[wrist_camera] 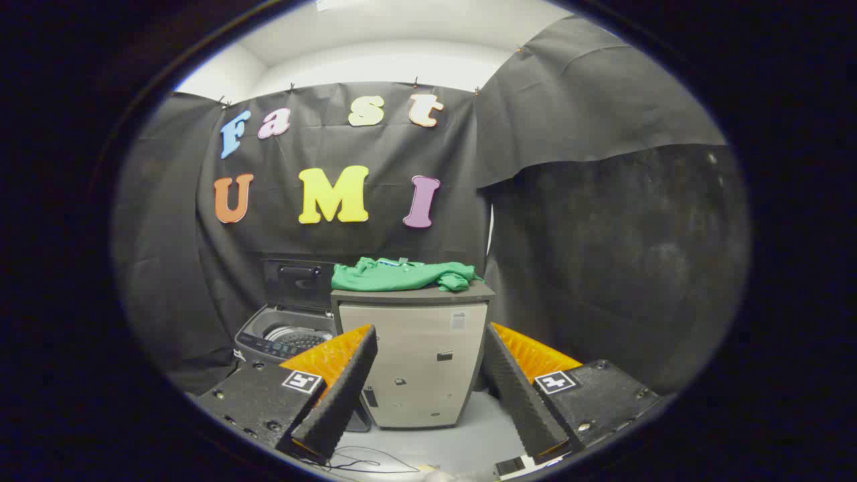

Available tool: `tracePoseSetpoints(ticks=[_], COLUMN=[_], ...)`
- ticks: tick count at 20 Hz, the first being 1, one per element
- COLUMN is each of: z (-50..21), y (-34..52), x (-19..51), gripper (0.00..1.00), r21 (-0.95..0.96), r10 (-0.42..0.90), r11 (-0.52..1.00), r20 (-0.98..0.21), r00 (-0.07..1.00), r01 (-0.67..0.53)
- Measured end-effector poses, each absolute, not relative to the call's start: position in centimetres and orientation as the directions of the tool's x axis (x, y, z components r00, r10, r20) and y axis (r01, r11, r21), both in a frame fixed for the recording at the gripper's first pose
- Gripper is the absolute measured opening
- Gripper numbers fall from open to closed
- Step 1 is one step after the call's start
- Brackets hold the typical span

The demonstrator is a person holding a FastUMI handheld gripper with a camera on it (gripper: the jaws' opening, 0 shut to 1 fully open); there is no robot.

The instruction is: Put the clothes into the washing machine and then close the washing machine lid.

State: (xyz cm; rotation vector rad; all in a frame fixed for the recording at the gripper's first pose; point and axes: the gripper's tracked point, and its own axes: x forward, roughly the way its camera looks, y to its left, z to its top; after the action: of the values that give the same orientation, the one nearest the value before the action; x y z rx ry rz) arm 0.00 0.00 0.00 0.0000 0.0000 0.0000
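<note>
Green clothes [402, 275] lay on cabinet [412, 355], untouched; washing machine [284, 338] lid [298, 281] stood open; gripper [428, 375] fingers spread wide, empty. Loading, closing both remained.

One gripper [428, 361] is showing, its two fingers [338, 395] standing apart with nothing between them
One green garment [402, 274] is lying bunched on top of one pale cabinet [412, 361], beyond the fingers
One washing machine [284, 338] is standing just beside the cabinet, its one lid [298, 281] raised upright
One black cloth wall [602, 234] is hanging behind
Two square printed markers [301, 381] are sitting on the gripper body, one by each finger
One thin cable [365, 462] is lying on the floor
</note>
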Motion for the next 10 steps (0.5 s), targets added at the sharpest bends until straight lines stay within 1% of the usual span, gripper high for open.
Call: tracePoseSetpoints(ticks=[10], z=[-0.4], y=[-0.8], x=[1.1], gripper=[1.00], r21=[0.044], r10=[-0.004], r11=[0.999], r20=[0.015], r00=[1.000], r01=[0.004])
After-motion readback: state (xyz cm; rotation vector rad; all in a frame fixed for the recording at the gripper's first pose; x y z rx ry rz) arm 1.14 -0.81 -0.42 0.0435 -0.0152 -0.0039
